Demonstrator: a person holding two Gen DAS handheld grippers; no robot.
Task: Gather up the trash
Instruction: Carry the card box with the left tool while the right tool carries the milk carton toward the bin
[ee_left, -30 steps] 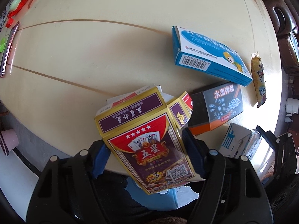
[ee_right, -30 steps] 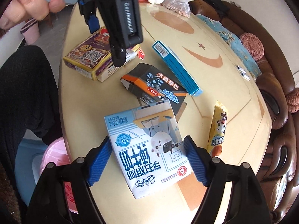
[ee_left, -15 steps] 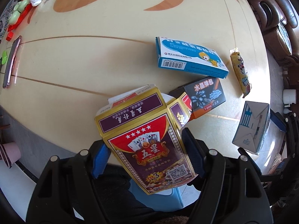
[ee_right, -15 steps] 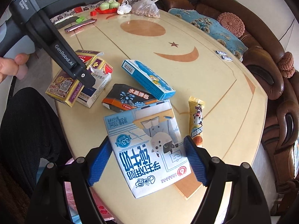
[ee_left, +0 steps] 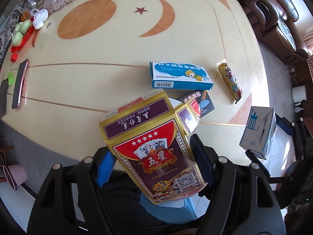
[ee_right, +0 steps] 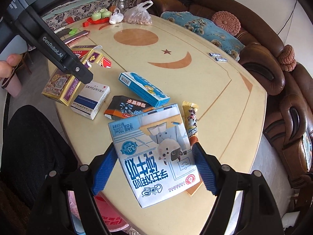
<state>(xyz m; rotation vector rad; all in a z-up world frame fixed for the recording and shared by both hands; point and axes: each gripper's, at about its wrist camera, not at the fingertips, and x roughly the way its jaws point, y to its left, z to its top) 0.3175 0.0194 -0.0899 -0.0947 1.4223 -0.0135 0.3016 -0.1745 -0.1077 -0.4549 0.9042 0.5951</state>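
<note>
trash is in both grips, lifted clear of the table (ee_left: 82, 82) presumably for binning: left gripper (ee_left: 154, 166) clamps the playing-card box (ee_left: 156, 156), right gripper (ee_right: 154, 166) clamps the milk carton (ee_right: 156, 154), other boxes left lying.

From my rig: cream table (ee_right: 225, 90) bearing blue box (ee_right: 143, 89), black box (ee_right: 127, 107), white box (ee_right: 91, 99), snack wrapper (ee_right: 190, 117), phone (ee_left: 19, 84).
</note>
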